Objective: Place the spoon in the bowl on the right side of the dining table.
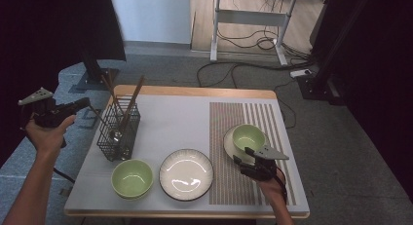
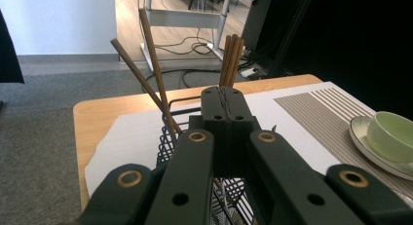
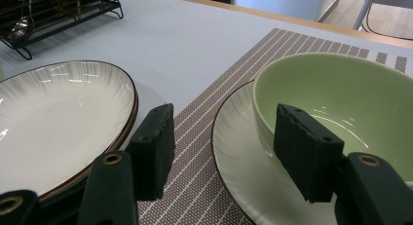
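Chopsticks (image 2: 231, 57) sat pinched in the left gripper (image 2: 223, 96), raised beside the basket (image 1: 118, 132); right gripper (image 3: 221, 147) gaped over the plate (image 3: 234, 157) rim; next, carrying them right of the basket

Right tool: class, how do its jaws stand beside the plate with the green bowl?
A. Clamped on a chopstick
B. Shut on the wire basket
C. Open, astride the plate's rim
C: the right tool has open jaws, the plate rim between them, under the green bowl.
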Demonstrator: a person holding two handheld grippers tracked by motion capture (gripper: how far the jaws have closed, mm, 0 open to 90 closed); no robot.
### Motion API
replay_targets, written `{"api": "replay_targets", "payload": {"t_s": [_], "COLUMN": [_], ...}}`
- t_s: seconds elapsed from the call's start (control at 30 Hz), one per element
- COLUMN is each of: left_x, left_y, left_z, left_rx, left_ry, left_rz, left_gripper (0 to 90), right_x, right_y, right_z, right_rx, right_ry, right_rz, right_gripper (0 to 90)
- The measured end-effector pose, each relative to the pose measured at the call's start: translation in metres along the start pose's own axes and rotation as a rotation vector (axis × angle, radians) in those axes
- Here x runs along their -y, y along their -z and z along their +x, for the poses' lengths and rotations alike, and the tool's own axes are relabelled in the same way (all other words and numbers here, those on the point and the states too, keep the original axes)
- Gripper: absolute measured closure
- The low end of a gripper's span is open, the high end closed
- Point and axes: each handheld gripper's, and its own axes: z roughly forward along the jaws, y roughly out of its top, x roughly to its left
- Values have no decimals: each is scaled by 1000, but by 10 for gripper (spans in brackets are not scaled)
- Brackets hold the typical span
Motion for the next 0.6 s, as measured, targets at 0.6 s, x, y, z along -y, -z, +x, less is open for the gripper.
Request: {"api": "replay_targets", "payload": {"t_s": [0.6], "left_x": [-13], "left_y": [11], "left_z": [-6], "left_rx": [-6], "left_ry": [-22], "left_rz": [-11], "left_gripper": [900], "right_x": [0], "right_y": [1], "right_z": [-3], "right_rx": [11], "right_ry": [-4], "right_rz": [-4], "right_gripper": [405]}}
